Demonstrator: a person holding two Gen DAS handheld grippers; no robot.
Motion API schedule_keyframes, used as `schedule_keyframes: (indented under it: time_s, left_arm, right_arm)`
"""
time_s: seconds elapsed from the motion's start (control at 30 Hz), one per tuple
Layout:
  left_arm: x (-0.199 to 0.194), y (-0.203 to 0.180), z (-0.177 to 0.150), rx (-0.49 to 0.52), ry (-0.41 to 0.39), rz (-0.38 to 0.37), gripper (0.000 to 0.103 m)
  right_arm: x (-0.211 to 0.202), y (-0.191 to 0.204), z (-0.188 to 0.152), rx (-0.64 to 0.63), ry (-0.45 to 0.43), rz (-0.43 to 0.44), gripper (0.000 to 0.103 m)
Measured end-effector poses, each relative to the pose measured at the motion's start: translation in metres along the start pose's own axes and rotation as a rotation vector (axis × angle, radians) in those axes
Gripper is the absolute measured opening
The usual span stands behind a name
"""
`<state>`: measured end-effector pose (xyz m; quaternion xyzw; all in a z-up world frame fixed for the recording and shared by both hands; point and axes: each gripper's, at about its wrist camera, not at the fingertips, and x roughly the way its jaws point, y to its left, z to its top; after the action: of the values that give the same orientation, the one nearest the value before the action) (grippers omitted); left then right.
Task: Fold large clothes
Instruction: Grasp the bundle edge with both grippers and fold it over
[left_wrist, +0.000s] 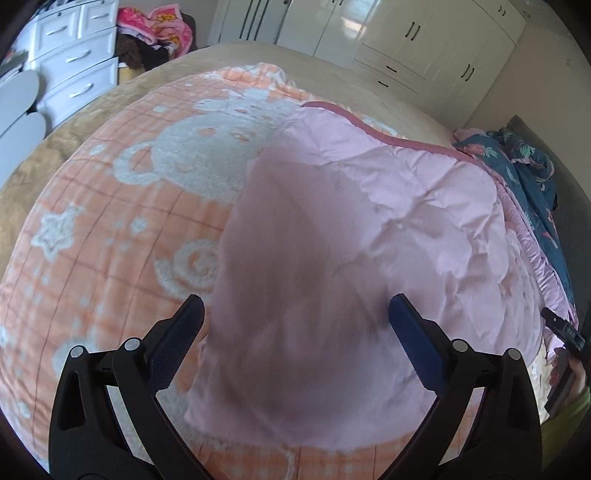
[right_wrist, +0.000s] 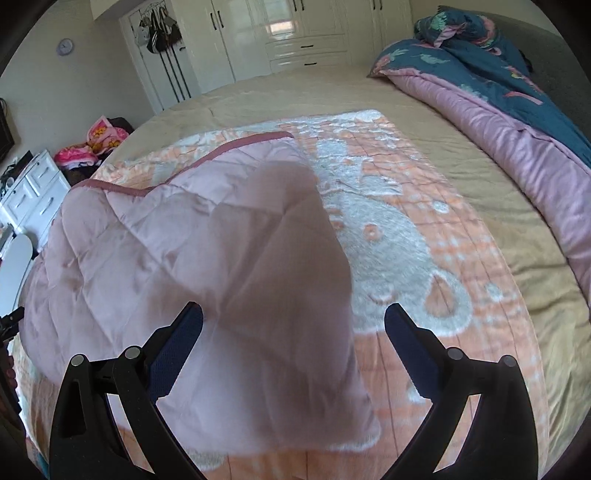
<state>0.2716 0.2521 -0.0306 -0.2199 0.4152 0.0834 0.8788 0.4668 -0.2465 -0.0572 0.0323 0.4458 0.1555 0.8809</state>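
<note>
A pale pink quilted piece (left_wrist: 388, 221) with a darker pink edge trim (left_wrist: 373, 127) lies folded over an orange-and-white plush blanket (left_wrist: 122, 206) on the bed. My left gripper (left_wrist: 295, 306) is open, its fingers wide apart over the near blurred corner of the pink piece, not pinching it. In the right wrist view the same pink piece (right_wrist: 155, 236) covers the left part of the orange blanket (right_wrist: 399, 236). My right gripper (right_wrist: 293, 314) is also open, with a blurred pink corner lying between its fingers. The right gripper's tip (left_wrist: 565, 332) shows at the left view's right edge, held by a hand.
The beige bed sheet (right_wrist: 491, 177) surrounds the blanket. A rolled blue-and-pink duvet (right_wrist: 498, 107) lies along the far right side. A white chest of drawers (left_wrist: 70, 55) and a heap of bright clothes (left_wrist: 159, 26) stand to the left; white wardrobes (right_wrist: 295, 33) line the back wall.
</note>
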Motion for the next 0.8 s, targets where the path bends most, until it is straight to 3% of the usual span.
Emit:
schedule_keyframes:
  time_s: [0.07, 0.13, 0.2, 0.27, 0.37, 0.53, 0.63, 0.8]
  left_arm:
    - [0.006, -0.003, 0.004, 0.004, 0.005, 0.003, 0.093]
    - [0.009, -0.008, 0.006, 0.015, -0.014, 0.035, 0.079]
    - [0.010, -0.014, 0.007, 0.041, -0.026, 0.069, 0.053]
    - [0.007, -0.021, 0.007, 0.085, -0.046, 0.088, 0.035]
    - [-0.002, -0.032, 0.010, 0.151, -0.087, 0.135, 0.011]
    - [-0.012, -0.032, 0.029, 0.139, -0.112, 0.125, 0.010]
    - [-0.012, -0.036, 0.045, 0.133, -0.131, 0.127, 0.010]
    - [-0.010, -0.043, 0.067, 0.116, -0.152, 0.130, 0.010]
  right_arm:
    - [0.008, 0.000, 0.005, -0.010, 0.009, 0.006, 0.098]
    - [0.014, -0.002, 0.009, -0.006, 0.011, 0.022, 0.097]
    - [0.018, -0.003, 0.010, -0.003, -0.003, 0.052, 0.075]
    - [0.017, -0.002, 0.009, -0.007, -0.021, 0.050, 0.046]
    - [0.008, 0.006, 0.007, -0.036, -0.077, 0.061, 0.023]
    - [-0.007, 0.023, 0.034, -0.101, -0.108, 0.012, 0.017]
    - [-0.015, 0.032, 0.056, -0.117, -0.156, 0.003, 0.017]
    - [-0.007, 0.037, 0.087, -0.103, -0.162, -0.015, 0.016]
